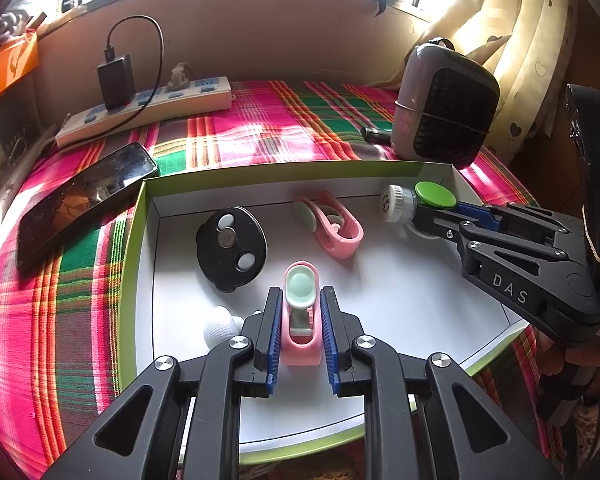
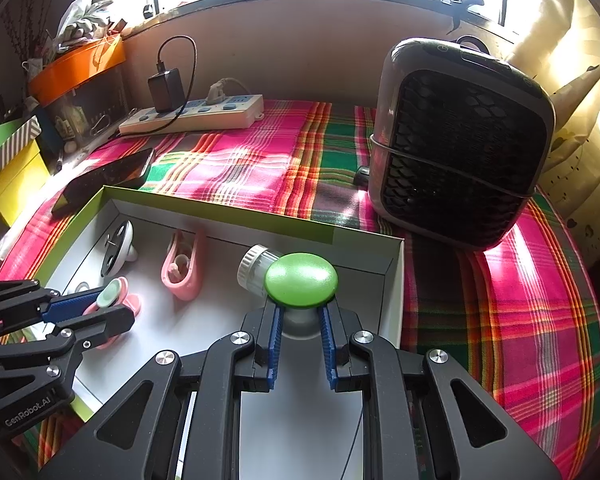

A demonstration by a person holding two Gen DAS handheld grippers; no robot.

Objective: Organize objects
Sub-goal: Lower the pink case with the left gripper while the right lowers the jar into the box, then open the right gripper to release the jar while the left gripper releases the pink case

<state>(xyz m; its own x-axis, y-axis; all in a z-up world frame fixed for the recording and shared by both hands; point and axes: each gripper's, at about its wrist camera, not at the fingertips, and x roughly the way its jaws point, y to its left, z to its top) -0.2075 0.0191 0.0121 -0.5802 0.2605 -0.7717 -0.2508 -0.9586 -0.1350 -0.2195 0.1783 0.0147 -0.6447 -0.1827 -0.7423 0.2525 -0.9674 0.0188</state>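
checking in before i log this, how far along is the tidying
Done: black disc and a pink clip lie in the box. In hand: left hand-held gripper clamps another pink clip, right hand-held gripper a green-capped piece. Left: the phone outside.

Landmark: shallow box (image 1: 140, 216), open-topped, on the cloth-covered table (image 1: 260, 128). Inside the box: round disc (image 1: 231, 248) toward its left wall; a clip (image 1: 332, 226) near its far wall, centre; a capped jar (image 1: 396, 203) lying on its side in the far right corner; a second clip (image 1: 300, 312) nearer the box's front, centre; a small ball (image 1: 219, 330) at front left, just beside that clip. Outside the box: phone (image 1: 84, 200) touching its far left corner; power strip (image 1: 148, 110) well behind it, left; fan unit (image 1: 444, 104) just behind its right corner.
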